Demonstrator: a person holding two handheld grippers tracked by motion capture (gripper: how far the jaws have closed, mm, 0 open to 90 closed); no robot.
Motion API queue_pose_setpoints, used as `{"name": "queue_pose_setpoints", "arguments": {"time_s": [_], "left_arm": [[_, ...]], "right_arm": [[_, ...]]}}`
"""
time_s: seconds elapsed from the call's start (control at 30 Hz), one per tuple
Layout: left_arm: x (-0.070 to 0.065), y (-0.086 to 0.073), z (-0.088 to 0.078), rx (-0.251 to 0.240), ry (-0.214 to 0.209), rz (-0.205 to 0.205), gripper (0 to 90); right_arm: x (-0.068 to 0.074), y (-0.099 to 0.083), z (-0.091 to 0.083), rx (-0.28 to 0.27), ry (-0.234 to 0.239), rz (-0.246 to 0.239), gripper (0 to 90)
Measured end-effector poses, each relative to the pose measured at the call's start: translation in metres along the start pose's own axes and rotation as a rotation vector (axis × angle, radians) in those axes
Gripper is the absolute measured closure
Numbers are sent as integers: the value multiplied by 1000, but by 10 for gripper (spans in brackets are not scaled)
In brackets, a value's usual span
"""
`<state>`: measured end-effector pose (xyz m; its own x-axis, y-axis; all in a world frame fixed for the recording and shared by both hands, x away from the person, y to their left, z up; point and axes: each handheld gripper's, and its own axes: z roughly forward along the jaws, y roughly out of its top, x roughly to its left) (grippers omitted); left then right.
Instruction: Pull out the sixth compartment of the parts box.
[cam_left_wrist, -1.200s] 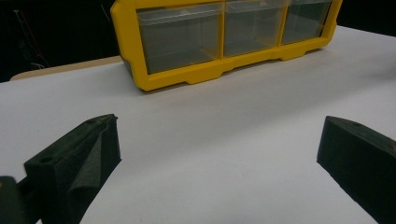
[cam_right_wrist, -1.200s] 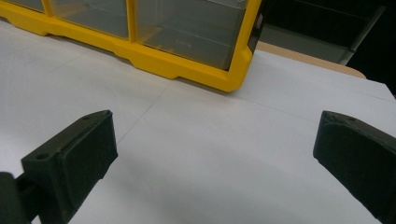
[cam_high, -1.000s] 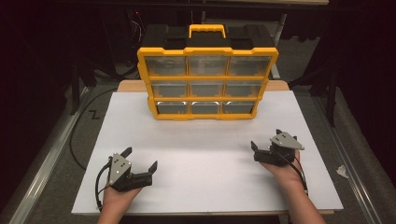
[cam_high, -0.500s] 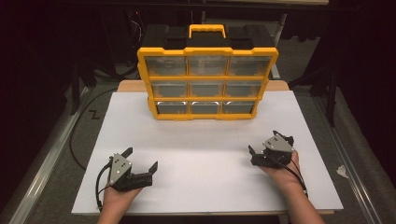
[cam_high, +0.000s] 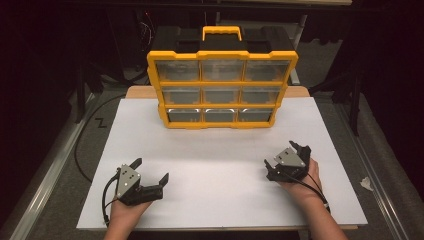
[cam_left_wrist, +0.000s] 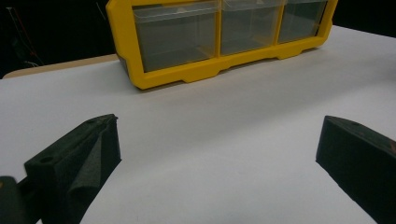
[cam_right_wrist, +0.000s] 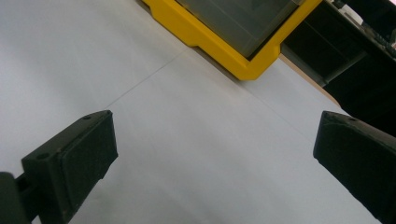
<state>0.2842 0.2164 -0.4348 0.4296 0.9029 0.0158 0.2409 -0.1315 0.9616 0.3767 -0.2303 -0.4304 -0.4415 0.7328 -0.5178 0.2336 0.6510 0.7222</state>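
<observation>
A yellow organizer case (cam_high: 220, 90) with clear drawers and a yellow handle stands upright at the back middle of the white tabletop (cam_high: 215, 150). My left gripper (cam_high: 151, 169) rests near the front left, open, with nothing between its jaws. In the left gripper view its jaws (cam_left_wrist: 217, 154) stand wide apart and face the case's bottom row of drawers (cam_left_wrist: 177, 74). My right gripper (cam_high: 284, 154) is held at the front right, open and empty. The right gripper view looks between its jaws (cam_right_wrist: 215, 154), with the case's lower corner (cam_right_wrist: 210, 42) tilted ahead.
A black cable (cam_high: 80, 150) loops on the floor left of the table, beside a metal rail. A small white scrap (cam_high: 366, 184) lies on the floor at the right. Dark equipment stands behind the case.
My right gripper has shifted a little left and forward and has rolled to one side. The left gripper has stayed where it was.
</observation>
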Motion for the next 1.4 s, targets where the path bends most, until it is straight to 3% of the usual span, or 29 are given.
{"name": "queue_pose_setpoints", "arguments": {"time_s": [0.03, 0.33, 0.5, 0.8, 0.97, 1.0, 1.03, 1.07, 1.2, 1.23, 1.27, 1.4], "left_arm": [[0, 0, 0, 0, 0, 0, 7], [0, 0, 0, 1, 1, 2, 7], [1, 0, 0, 1, 2, 2, 7], [1, 0, -1, 0, 3, 2, 7], [1, 0, -1, 0, 3, 2, 8], [1, 0, -1, 0, 3, 2, 7], [1, 0, -1, 0, 3, 3, 8], [1, 0, 0, 1, 2, 3, 7], [1, 0, 0, 1, 2, 4, 7], [1, 0, 0, 1, 2, 4, 8], [1, 0, 0, 2, 1, 4, 7], [0, 0, 0, 1, 1, 4, 8]], "right_arm": [[0, 0, 0, 0, 0, 0, 10], [10, 4, -1, 19, -37, -168, 10], [14, 6, -2, 27, -61, -225, 11], [20, 11, -7, 40, -106, -385, 12], [23, 12, -10, 44, -128, -439, 12], [23, 13, -11, 47, -135, -468, 12], [25, 13, -11, 55, -135, -462, 12], [24, 14, -11, 46, -149, -506, 12], [27, 14, -13, 50, -155, -531, 12], [29, 14, -13, 54, -161, -545, 12], [29, 15, -14, 50, -172, -591, 12], [32, 17, -15, 49, -176, -620, 12]]}}
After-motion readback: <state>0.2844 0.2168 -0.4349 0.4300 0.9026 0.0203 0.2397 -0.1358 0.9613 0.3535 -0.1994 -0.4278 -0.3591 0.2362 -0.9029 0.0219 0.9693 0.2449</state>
